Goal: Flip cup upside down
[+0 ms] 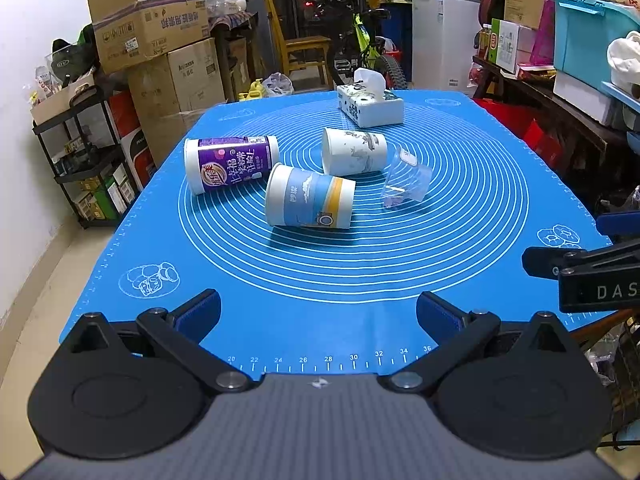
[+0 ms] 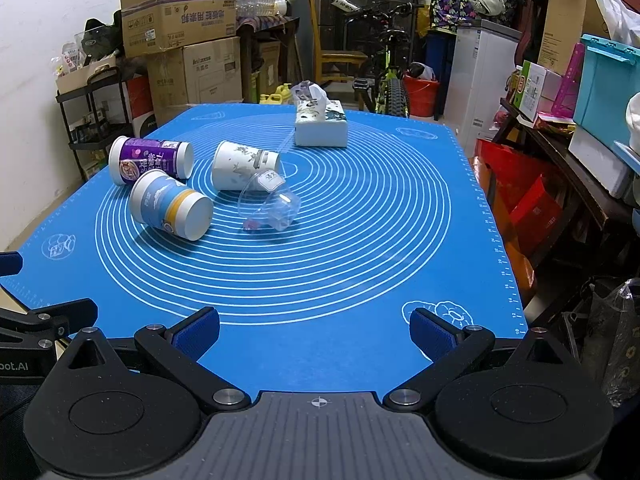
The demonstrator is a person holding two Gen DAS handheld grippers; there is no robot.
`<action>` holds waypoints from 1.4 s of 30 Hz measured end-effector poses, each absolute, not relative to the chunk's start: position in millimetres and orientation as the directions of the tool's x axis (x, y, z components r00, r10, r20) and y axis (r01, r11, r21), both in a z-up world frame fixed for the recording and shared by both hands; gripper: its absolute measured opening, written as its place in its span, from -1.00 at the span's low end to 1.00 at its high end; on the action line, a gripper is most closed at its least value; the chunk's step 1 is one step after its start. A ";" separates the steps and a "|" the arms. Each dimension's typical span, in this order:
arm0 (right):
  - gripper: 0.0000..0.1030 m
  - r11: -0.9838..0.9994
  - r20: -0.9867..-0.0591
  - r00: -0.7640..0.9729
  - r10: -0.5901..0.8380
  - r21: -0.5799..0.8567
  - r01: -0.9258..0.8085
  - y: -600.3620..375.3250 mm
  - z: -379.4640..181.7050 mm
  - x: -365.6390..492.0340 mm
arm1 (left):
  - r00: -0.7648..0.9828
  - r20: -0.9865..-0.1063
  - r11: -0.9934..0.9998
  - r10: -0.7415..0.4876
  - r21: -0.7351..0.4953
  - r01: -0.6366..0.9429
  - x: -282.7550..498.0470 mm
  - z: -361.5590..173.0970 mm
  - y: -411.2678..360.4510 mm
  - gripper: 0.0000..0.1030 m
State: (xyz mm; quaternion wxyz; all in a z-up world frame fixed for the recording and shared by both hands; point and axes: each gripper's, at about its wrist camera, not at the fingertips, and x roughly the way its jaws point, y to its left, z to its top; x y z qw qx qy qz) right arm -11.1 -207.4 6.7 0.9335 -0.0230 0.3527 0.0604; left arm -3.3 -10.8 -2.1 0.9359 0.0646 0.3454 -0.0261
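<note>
Several cups lie on their sides on the blue mat [image 1: 400, 272]: a purple cup [image 1: 230, 163] [image 2: 150, 160], a blue-and-yellow paper cup [image 1: 310, 197] [image 2: 170, 205], a white paper cup with ink print [image 1: 354, 151] [image 2: 244, 166], and a clear plastic cup [image 1: 406, 180] [image 2: 269, 204]. My left gripper [image 1: 319, 312] is open and empty near the mat's front edge. My right gripper [image 2: 315, 334] is open and empty at the front right. The right gripper's body [image 1: 592, 276] shows in the left wrist view, and the left gripper's body [image 2: 36, 328] shows in the right wrist view.
A white tissue box [image 1: 370, 106] [image 2: 321, 124] stands at the mat's far end. Cardboard boxes [image 1: 160, 48] and a black shelf [image 1: 88, 160] are at the left. A bicycle [image 1: 368, 48] stands behind. Cluttered shelves with a turquoise bin [image 1: 592, 36] line the right side.
</note>
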 end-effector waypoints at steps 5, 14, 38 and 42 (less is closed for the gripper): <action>0.96 0.992 -0.661 0.744 0.097 -0.001 -0.130 -207.4 6.9 -11.1 | 0.761 -0.649 0.990 -0.003 0.104 0.093 -2.9 -1.3 -11.3 0.99; 0.96 0.992 -0.662 0.743 0.096 -0.002 -0.130 -207.5 6.5 -11.6 | 0.761 -0.649 0.990 -0.002 0.105 0.092 -2.9 -1.1 -10.7 0.99; 0.96 0.996 -0.658 0.749 0.074 0.005 -0.094 -224.5 2.7 3.6 | 0.785 -0.619 0.851 -0.031 0.395 0.345 45.9 -4.6 -15.5 0.99; 0.96 0.997 -0.663 0.746 0.069 0.016 -0.079 -230.9 -0.7 10.8 | 0.777 -0.629 0.720 -0.035 0.524 0.456 75.3 -6.7 -22.1 0.99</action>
